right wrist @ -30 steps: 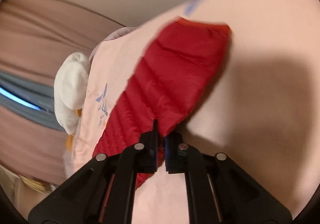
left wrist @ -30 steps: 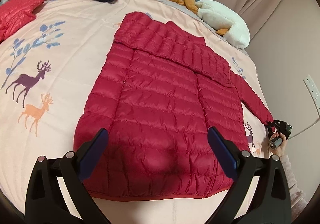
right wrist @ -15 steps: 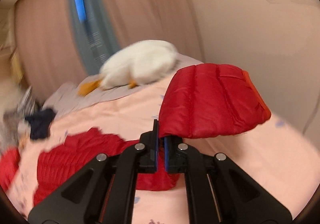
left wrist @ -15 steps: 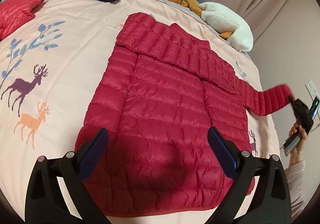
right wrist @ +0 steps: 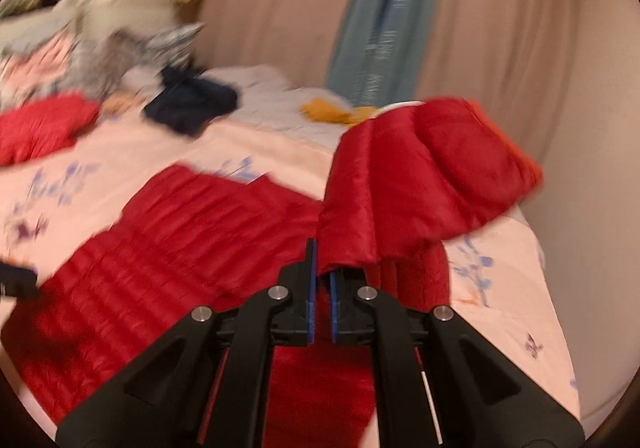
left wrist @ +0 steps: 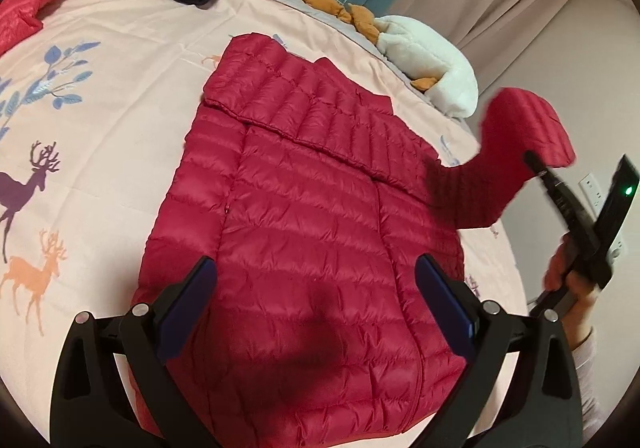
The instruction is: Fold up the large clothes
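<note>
The bed [left wrist: 120,60] is carrying the red jacket [left wrist: 304,232], lying flat ahead of the gaping, empty left tongs [left wrist: 316,300]. The right tongs [right wrist: 322,280] are clamping its sleeve [right wrist: 424,176], apparently mid-fold; next, lay it across the body.

Warm, fairly dim indoor light falls from above, and the left wrist view is sharp: a dark soft-edged shadow lies on the red down jacket [left wrist: 304,232] near its hem, and another sits under the lifted sleeve [left wrist: 516,152]. The right wrist view is smeared by motion blur, worst on the clothes pile [right wrist: 80,48] at upper left, while the black fingers [right wrist: 308,288] stay crisp. Both views bow strongly at the edges, with dark vignetted corners.
</note>
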The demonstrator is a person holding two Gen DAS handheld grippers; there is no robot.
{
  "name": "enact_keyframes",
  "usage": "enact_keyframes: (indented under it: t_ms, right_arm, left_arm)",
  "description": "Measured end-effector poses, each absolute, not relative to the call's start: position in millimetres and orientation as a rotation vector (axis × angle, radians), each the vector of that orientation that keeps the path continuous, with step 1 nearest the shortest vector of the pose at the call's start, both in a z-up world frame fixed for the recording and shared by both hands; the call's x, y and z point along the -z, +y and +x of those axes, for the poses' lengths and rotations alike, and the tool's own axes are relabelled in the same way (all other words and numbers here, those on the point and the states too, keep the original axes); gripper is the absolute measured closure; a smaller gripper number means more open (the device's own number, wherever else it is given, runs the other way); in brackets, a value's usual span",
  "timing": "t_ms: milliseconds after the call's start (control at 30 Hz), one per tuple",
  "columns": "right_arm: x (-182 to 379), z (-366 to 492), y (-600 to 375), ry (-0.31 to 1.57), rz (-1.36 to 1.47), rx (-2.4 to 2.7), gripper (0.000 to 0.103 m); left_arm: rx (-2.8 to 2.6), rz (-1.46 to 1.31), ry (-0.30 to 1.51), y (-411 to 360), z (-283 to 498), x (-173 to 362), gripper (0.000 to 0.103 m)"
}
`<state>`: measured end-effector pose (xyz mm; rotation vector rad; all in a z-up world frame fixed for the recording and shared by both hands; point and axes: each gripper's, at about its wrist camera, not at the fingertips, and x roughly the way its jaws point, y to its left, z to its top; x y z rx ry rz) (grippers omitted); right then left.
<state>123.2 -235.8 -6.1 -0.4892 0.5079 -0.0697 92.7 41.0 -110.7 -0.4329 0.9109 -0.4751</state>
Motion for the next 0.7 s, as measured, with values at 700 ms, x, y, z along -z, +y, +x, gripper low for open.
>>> enact_keyframes:
  t_ms: [700]
  right_arm:
    - [115.7,137.9,-168.1,0.726,-0.555,-0.08,0.096]
  left_arm:
    - [0.564,-0.745,0.978,69.9,127.0,147.9,0.004]
